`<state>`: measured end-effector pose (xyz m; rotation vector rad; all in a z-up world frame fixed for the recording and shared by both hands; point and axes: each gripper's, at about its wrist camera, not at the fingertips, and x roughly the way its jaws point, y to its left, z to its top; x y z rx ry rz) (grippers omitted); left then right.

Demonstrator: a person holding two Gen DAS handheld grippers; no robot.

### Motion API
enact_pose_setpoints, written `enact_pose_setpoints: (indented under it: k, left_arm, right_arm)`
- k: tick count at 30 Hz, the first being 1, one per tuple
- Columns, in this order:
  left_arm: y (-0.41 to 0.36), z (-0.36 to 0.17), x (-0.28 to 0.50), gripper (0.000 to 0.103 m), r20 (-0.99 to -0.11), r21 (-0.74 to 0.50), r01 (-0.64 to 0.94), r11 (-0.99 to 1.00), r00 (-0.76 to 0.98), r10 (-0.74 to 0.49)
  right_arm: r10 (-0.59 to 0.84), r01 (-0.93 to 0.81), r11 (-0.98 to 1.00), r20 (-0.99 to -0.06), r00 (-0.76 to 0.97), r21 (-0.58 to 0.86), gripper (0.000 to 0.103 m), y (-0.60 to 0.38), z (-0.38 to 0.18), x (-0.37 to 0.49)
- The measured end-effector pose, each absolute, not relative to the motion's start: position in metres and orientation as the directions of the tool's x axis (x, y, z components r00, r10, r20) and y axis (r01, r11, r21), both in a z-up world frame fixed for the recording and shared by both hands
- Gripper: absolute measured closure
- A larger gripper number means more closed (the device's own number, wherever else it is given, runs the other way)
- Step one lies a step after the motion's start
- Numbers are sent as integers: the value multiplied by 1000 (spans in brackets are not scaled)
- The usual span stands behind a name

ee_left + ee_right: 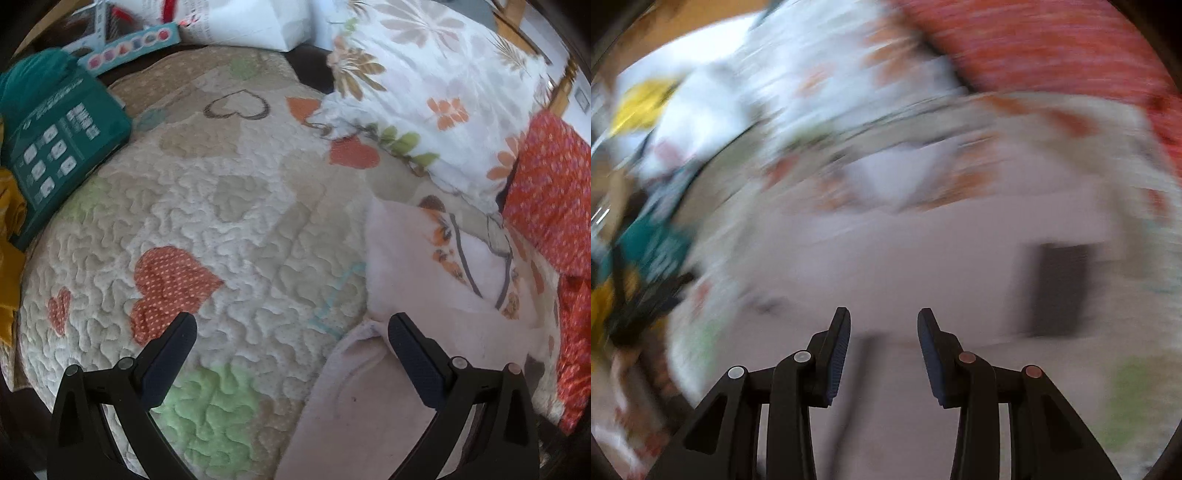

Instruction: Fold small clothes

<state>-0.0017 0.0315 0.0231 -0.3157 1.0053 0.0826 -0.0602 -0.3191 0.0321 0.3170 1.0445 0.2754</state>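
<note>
Left tool is hovering low over the quilt, fingers wide apart, gripping nothing. Pink garment is lying right of it, its edge touching the right finger. Right tool is hanging over the garment, fingers apart; view blurred.

Heart-patterned quilt; floral pillow behind.
</note>
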Motion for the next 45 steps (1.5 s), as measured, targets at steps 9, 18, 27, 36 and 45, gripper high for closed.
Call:
enact_pose_setpoints:
  k: [9, 18, 27, 36, 45]
  left_arm:
    - [45, 26, -2, 0, -835, -272, -214, 938, 538, -119]
    - [49, 29, -3, 0, -832, -290, -215, 933, 538, -135]
    - [47, 27, -3, 0, -835, -288, -213, 933, 533, -136]
    - [59, 24, -4, 0, -840, -288, -247, 925, 529, -121]
    - [53, 21, 0, 0, -848, -273, -247, 930, 517, -112]
  right_arm:
    - [388, -89, 918, -827, 407, 387, 62, -199, -22, -27]
    - [434, 55, 860, -784, 444, 507, 68, -225, -33, -15]
    - [495, 63, 812, -742, 452, 580, 96, -226, -34, -8]
    - [568, -33, 796, -726, 389, 605, 98, -184, -32, -2]
    - [621, -51, 766, -717, 317, 641, 96, -166, -49, 5]
